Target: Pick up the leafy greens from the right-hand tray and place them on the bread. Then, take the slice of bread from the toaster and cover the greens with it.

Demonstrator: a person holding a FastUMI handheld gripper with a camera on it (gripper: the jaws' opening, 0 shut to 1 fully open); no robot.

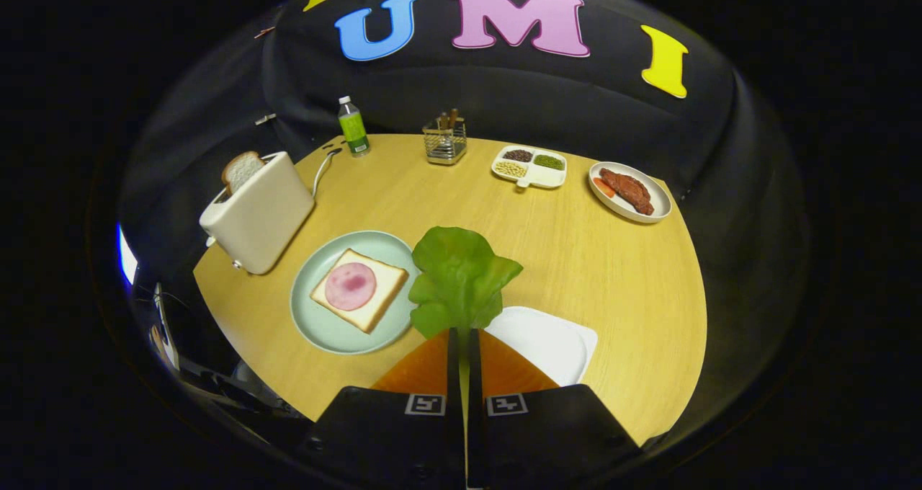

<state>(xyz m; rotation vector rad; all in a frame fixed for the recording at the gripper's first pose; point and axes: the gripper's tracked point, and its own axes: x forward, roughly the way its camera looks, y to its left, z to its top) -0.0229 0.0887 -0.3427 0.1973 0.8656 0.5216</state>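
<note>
My gripper point(463, 329) is shut on the stem of the leafy greens point(461, 277), which stand up just ahead of the fingers, lifted above the table. Left of the greens, a pale green plate point(317, 324) holds a slice of bread point(378, 288) topped with a round pink slice of ham point(351, 286). Further left and beyond it stands a cream toaster point(263, 216) with a second bread slice point(242, 168) poking out of its slot. A white square tray point(551, 342) lies just right of the fingers, partly hidden behind them.
At the far side of the wooden table point(612, 274) stand a green bottle point(353, 127), a wire holder point(445, 141), a divided white dish of beans point(529, 166) and a plate of meat point(630, 191). The toaster's cord point(323, 167) runs toward the bottle.
</note>
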